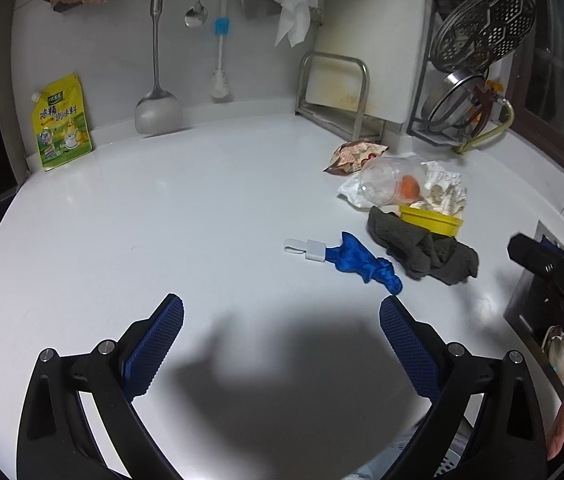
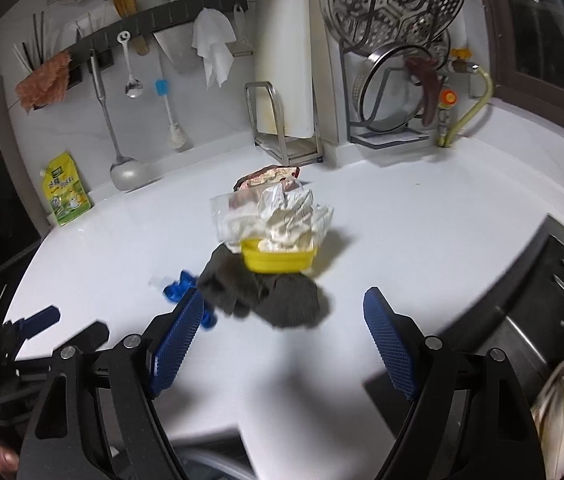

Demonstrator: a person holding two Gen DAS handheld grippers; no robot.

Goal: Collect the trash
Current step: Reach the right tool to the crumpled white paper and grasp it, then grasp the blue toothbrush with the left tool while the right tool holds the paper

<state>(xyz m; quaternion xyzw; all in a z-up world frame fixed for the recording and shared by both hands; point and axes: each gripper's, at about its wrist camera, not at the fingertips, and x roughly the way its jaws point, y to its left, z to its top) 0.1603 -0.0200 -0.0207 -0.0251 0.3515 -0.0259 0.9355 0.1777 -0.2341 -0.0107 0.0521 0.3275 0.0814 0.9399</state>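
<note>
A pile of trash lies on the white counter (image 1: pixel 162 220): a clear plastic cup (image 1: pixel 386 180) on its side, crumpled white paper (image 1: pixel 442 188), a brown snack wrapper (image 1: pixel 352 156), a yellow tub (image 1: pixel 430 220), a grey rag (image 1: pixel 422 252) and a blue strap with a white clip (image 1: pixel 362 260). My left gripper (image 1: pixel 282 320) is open and empty, short of the pile and left of it. In the right wrist view the paper (image 2: pixel 294 216), tub (image 2: pixel 278 258), rag (image 2: pixel 270 292) and strap (image 2: pixel 180 286) lie just ahead of my right gripper (image 2: pixel 284 316), which is open and empty.
A yellow seasoning pouch (image 1: pixel 62 124) leans on the back wall. Utensils hang above; a ladle (image 1: pixel 158 112) reaches the counter. A cutting board rack (image 1: pixel 334 92) and a dish rack (image 1: pixel 470 80) stand at the back right. A dark sink (image 2: pixel 542 320) is at right.
</note>
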